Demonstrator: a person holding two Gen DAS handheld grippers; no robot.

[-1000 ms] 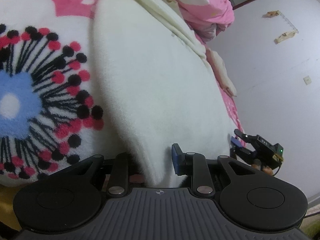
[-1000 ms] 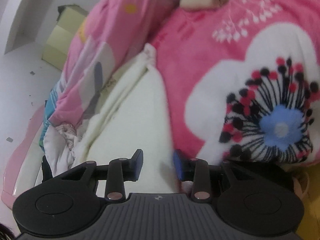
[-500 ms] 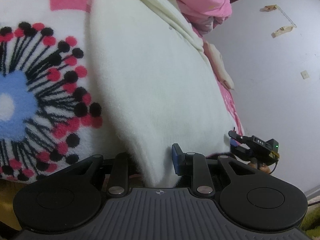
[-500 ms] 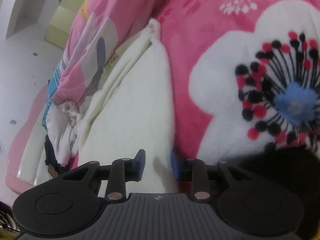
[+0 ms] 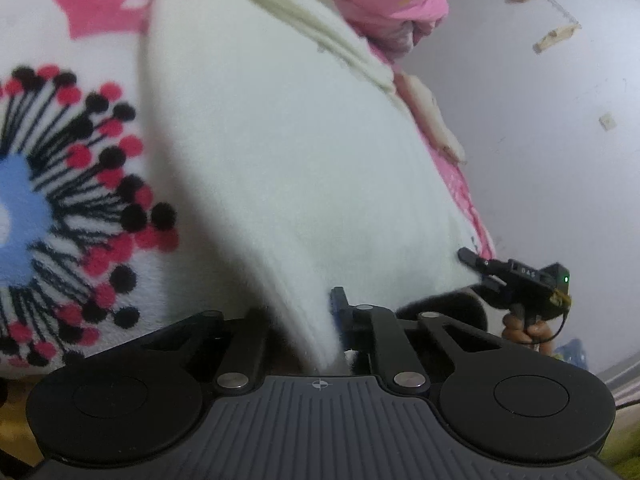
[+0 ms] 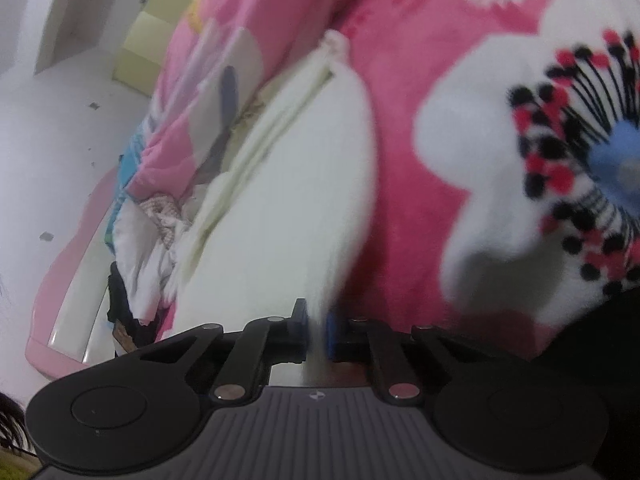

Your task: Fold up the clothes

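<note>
A white fleece garment (image 5: 288,152) lies spread on a pink blanket (image 6: 400,100) with a large flower print (image 5: 60,184), stretching away ahead of both grippers. Its near hem reaches right up to them.

The left gripper (image 5: 320,320) has its jaws drawn close together on one near corner of the garment; the cloth edge runs down between the blue pads and hides the left one. The flower print sits off to its left, and a white wall (image 5: 540,140) rises to its right.

The right gripper (image 6: 316,328) is closing, its jaws already narrow, with a thin fold of the garment's other near corner pinched between the blue pads. From the left gripper's camera it shows ahead and to the right, at the hem, with the fingers (image 5: 528,326) of the person's hand wrapped round its handle.

Beyond the garment, to the left of the right gripper, a heap of pink bedding (image 6: 224,80) and other clothes (image 6: 148,236) is piled up.
</note>
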